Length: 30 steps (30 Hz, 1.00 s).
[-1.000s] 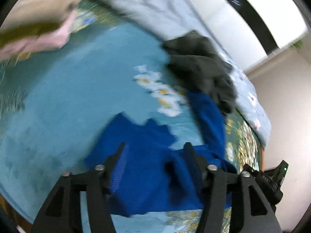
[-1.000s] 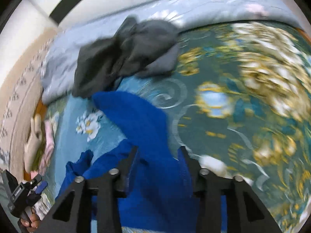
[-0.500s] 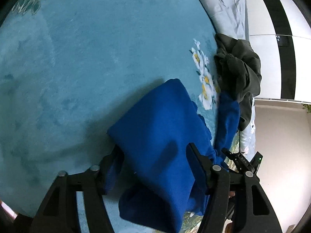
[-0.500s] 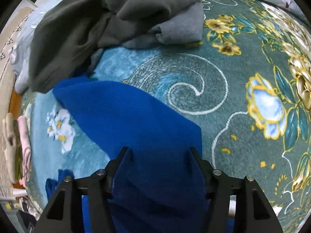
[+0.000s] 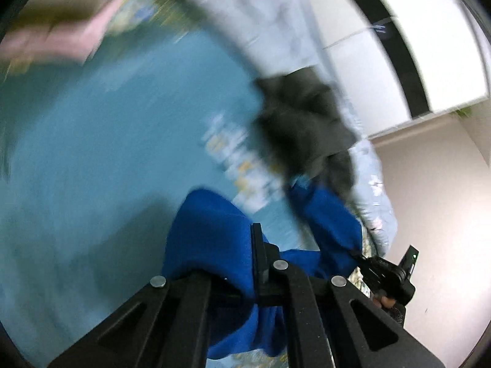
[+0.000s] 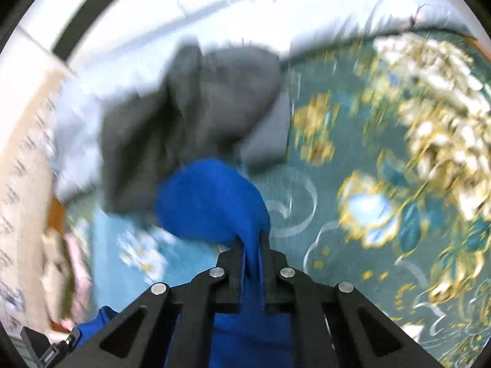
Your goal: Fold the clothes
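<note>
Change: both pairs of fingers stood apart over the blue cloth half a second ago; now each is closed on it, and both views are smeared by fast motion.
Right fingers: the right gripper (image 6: 252, 247) has its fingers drawn together on a pinched ridge of the blue garment (image 6: 211, 202), which bulges out ahead of the tips in a rounded fold.
Left fingers: the left gripper (image 5: 242, 263) also looks clamped on the blue garment (image 5: 211, 239); one finger (image 5: 258, 254) shows as a thin edge, the other is hidden under draped cloth.
Why held so: two separate pinches on one piece probably mean it is being lifted and spread or carried over for a fold; the blur leaves which of these open.
Task's thing: the garment hangs bunched between the two grippers, partly off the bed, not lying flat or folded.
Beyond the tips: a crumpled dark grey garment (image 6: 196, 116) lies just ahead of the blue one, unfolded.
Further out: the teal floral bedspread (image 6: 383, 184) runs under everything, with a pale quilt (image 5: 276, 24) past the grey heap.
Left of the right fingers: a pink and beige stack (image 6: 66, 263), too blurred to tell apart.
Risk: a bunched grip may let layers slip unevenly when the cloth is laid down.
</note>
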Tool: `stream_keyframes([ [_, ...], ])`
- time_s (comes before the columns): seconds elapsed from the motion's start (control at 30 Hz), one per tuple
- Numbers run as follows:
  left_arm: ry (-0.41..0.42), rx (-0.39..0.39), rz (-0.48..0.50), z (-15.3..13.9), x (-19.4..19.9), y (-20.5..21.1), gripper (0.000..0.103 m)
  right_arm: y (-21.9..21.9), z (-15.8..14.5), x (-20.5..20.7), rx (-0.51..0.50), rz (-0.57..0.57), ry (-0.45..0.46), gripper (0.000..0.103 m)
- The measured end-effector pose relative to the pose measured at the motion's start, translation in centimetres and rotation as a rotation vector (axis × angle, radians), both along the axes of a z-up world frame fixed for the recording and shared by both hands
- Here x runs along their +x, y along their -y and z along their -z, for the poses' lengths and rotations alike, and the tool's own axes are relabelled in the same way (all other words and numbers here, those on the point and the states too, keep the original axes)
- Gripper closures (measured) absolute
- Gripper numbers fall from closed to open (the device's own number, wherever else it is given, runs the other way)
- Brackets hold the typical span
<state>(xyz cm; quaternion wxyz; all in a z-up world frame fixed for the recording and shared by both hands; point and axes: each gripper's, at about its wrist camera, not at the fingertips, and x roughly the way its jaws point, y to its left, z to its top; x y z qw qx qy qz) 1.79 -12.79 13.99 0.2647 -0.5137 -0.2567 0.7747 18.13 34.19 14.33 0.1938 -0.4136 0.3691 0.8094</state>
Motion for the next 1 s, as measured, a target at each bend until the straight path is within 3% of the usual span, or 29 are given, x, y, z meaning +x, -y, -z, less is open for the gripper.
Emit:
stream_keyframes([
  [0.1,-0.164,0.050,0.028,-5.3,-1.1,-0.5,0.100,-1.9,-6.0,2.0,0.068,0.055,-0.148,0.096],
  [0.2,-0.304,0.117,0.036,-9.7,-1.7,0.1,0.100,-3.4,-9.9,3.4,0.110,0.104,-0.244,0.096],
  [0.3,-0.325,0.093,0.039,-10.0,-2.3,0.2,0.100,-4.2,-10.6,5.2,0.141,0.124,-0.246,0.096],
  [0.53,-0.084,-0.033,0.053,0.3,-2.0,0.6,0.099,-3.9,-2.9,7.1,0.044,0.139,-0.112,0.096],
  [0.63,0.002,-0.059,0.037,3.8,-0.8,1.7,0.099,-3.9,0.9,8.3,0.015,0.148,-0.048,0.096],
  [0.8,0.144,-0.102,0.009,9.8,1.3,3.6,0.098,-4.3,4.7,11.6,-0.033,0.187,0.023,0.096],
  [1.0,0.221,-0.132,0.000,12.3,3.5,4.1,0.095,-3.5,10.1,14.8,-0.108,0.227,0.135,0.096],
])
